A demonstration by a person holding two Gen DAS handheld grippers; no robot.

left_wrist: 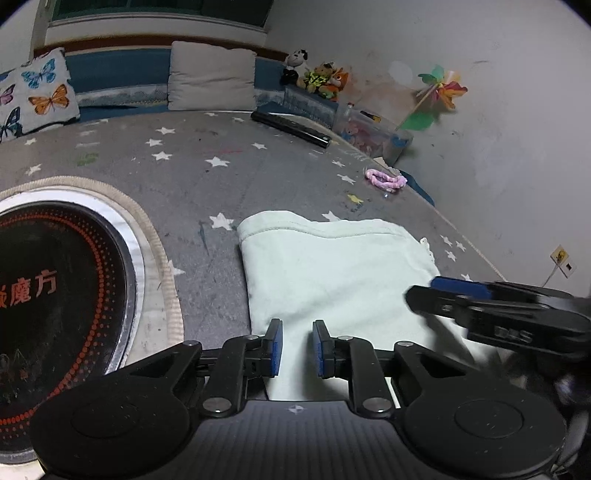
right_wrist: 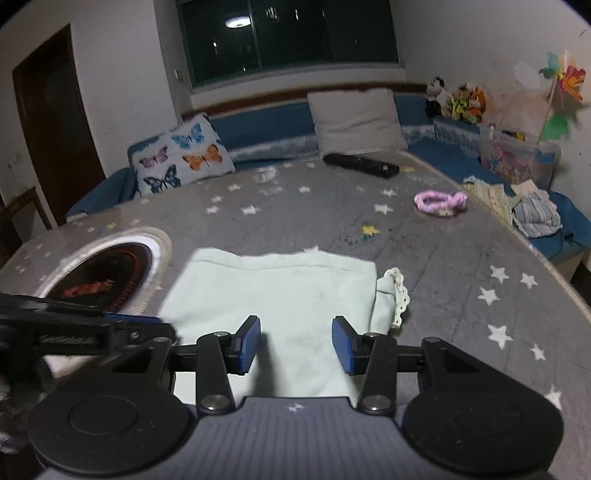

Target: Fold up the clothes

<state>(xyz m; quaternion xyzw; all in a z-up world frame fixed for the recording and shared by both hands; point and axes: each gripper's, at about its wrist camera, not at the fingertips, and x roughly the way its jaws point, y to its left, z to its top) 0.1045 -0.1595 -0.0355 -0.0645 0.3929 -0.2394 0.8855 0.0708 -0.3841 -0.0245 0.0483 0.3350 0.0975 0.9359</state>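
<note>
Pale garment (right_wrist: 273, 291) lies folded flat ahead of both claws; left claw (left_wrist: 297, 349) and right claw (right_wrist: 295, 345) apart, apparently empty. Fold stage undeterminable.

A dark window (right_wrist: 288, 35) tops white walls, above a blue bench (right_wrist: 258, 127) with cushions.

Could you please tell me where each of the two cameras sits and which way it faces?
Left wrist view: on the left claw, looking along its open fingers over the pale green garment toward the wall; the right claw enters from the right.
Right wrist view: on the right claw, facing the dark window; the left claw enters from the left.
Shared: garment, induction cooker, pink hair tie, butterfly pillow.
</note>
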